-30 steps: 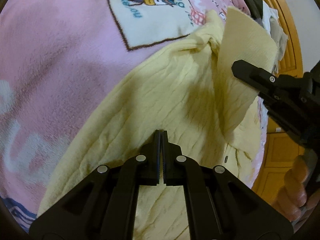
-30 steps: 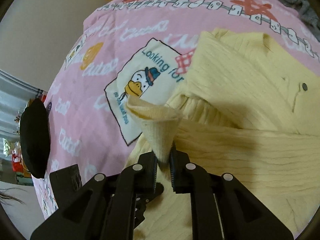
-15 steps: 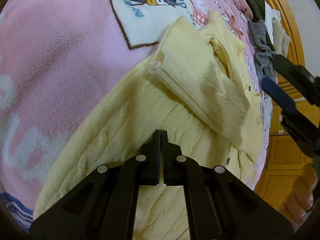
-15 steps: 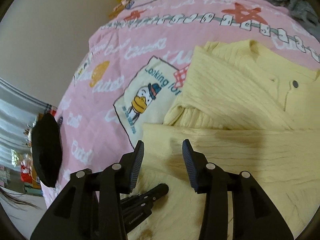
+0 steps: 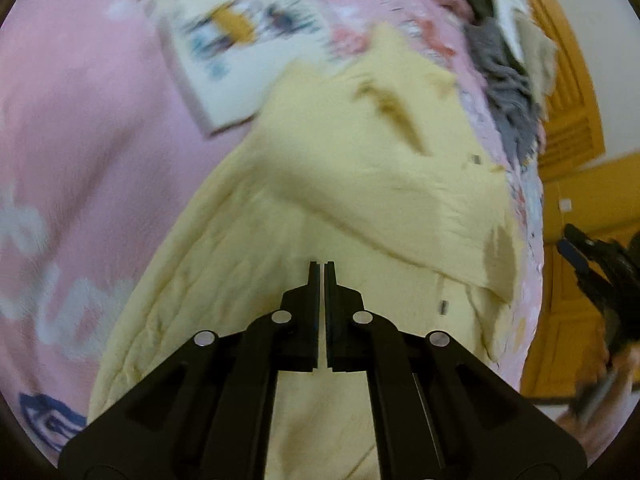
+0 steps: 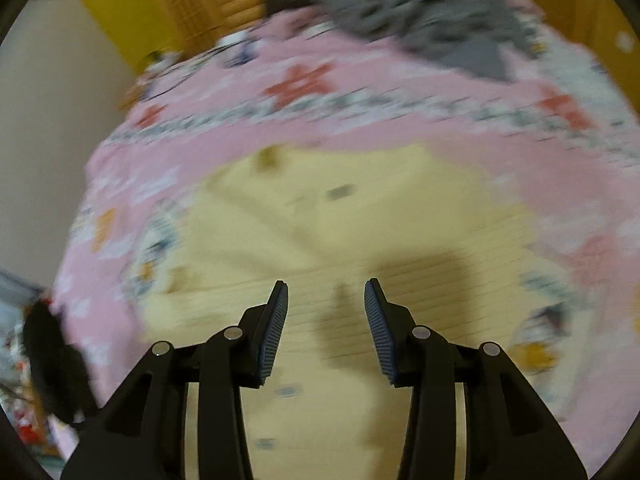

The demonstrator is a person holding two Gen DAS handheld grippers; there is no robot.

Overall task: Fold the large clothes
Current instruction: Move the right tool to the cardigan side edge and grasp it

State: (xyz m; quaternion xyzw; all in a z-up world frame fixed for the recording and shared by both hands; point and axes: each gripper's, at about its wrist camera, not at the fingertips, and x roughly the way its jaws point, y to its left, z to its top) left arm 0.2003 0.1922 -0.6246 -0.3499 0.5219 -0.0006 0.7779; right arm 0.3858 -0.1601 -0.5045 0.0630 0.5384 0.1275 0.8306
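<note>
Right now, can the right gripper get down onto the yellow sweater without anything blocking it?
Probably yes. The right gripper is open and empty, with the yellow sweater spread directly beneath; nothing lies between them.

A pale yellow knit cardigan (image 5: 360, 200) lies spread on the bed, over a pink blanket (image 5: 80, 140) printed with cartoon panels; its ribbed fabric shows fine lines running across the body (image 6: 420, 272); one sleeve (image 5: 400, 208) is folded inward and lies diagonally across the chest — flat, with its cuff end toward the garment's far edge; a few small dark buttons (image 5: 443, 307) dot the front placket; the collar end points toward the headboard side, the hem toward the viewer; the cloth sits slightly rumpled — soft creases near the shoulder; both views are blurred, so finer detail cannot be told.
</note>
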